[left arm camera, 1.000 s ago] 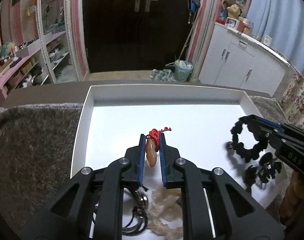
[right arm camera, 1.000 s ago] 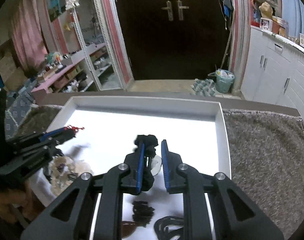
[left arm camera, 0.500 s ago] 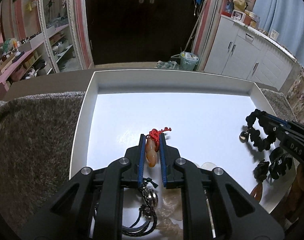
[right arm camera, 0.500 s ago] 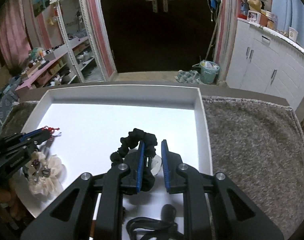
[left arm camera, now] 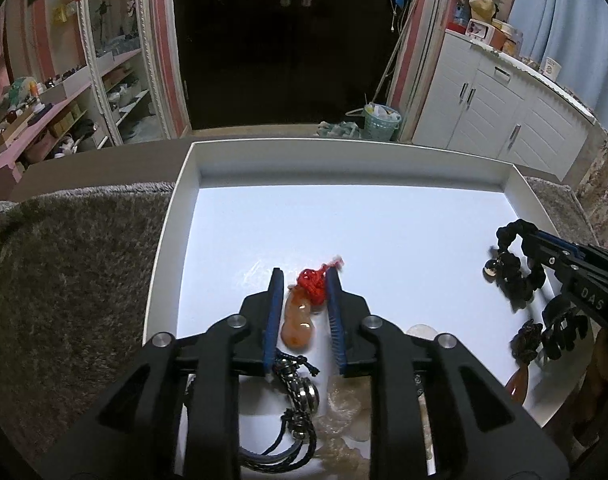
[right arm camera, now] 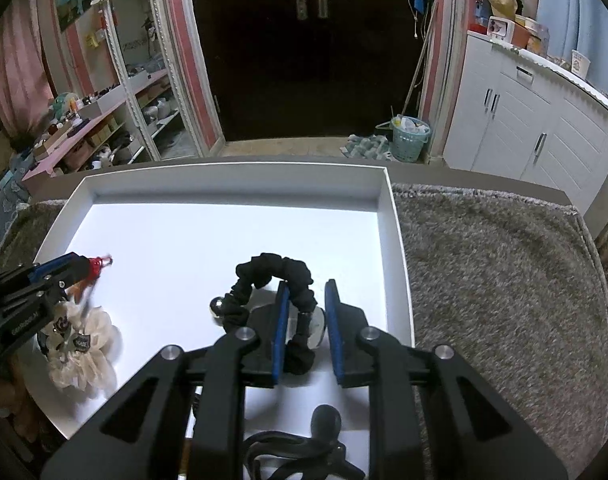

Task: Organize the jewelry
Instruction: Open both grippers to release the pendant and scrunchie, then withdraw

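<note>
A white tray (left arm camera: 172,216) lies on a grey rug. My left gripper (left arm camera: 304,276) has its jaws apart around an orange pendant (left arm camera: 298,322) with a red knot (left arm camera: 313,286); the pendant looks loose between the pads. My right gripper (right arm camera: 305,286) has its jaws apart, with a black scrunchie (right arm camera: 272,270) carrying a silver bead (right arm camera: 216,306) draped over its left finger. The right gripper also shows in the left wrist view (left arm camera: 559,256), and the left gripper in the right wrist view (right arm camera: 70,266).
A braided black cord bracelet with metal beads (left arm camera: 300,392) and a cream scrunchie (right arm camera: 86,356) lie near the tray's front left. Dark hair ties (left arm camera: 559,330) and an amber piece (left arm camera: 517,384) lie at the front right. Black cords (right arm camera: 288,452) lie under the right gripper.
Both grippers have opened their jaws. The pendant has sagged between the left pads. The black scrunchie now hangs loosely over the right gripper's left finger.
</note>
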`<state>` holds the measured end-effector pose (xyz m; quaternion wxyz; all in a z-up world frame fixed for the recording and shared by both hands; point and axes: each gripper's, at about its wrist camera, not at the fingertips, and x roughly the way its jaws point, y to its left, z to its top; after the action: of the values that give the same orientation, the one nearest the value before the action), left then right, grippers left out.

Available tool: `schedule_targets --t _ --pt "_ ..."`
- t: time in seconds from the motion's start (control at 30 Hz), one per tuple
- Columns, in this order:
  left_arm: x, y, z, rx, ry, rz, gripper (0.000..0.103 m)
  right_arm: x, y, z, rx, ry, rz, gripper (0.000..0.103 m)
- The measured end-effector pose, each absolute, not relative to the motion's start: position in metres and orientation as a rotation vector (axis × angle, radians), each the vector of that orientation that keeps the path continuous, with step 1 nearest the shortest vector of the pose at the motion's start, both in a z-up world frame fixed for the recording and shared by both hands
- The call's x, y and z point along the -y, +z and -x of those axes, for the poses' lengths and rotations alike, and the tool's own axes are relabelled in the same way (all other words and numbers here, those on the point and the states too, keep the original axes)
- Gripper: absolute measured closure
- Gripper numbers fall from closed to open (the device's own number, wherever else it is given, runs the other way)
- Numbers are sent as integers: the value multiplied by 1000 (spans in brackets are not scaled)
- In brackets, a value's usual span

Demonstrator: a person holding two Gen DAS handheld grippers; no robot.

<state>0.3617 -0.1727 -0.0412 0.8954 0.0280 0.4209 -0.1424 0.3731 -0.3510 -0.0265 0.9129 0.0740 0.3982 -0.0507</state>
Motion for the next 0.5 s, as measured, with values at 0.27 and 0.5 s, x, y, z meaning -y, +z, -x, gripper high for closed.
schedule_targets --t 0.27,0.5 --pt "170 -40 -361 -868 -293 -56 68 348 -18 -370 -791 -104 -150 62" --pt "166 -37 -360 -855 -294 -45 51 350 -5 -363 -748 -111 -164 61"
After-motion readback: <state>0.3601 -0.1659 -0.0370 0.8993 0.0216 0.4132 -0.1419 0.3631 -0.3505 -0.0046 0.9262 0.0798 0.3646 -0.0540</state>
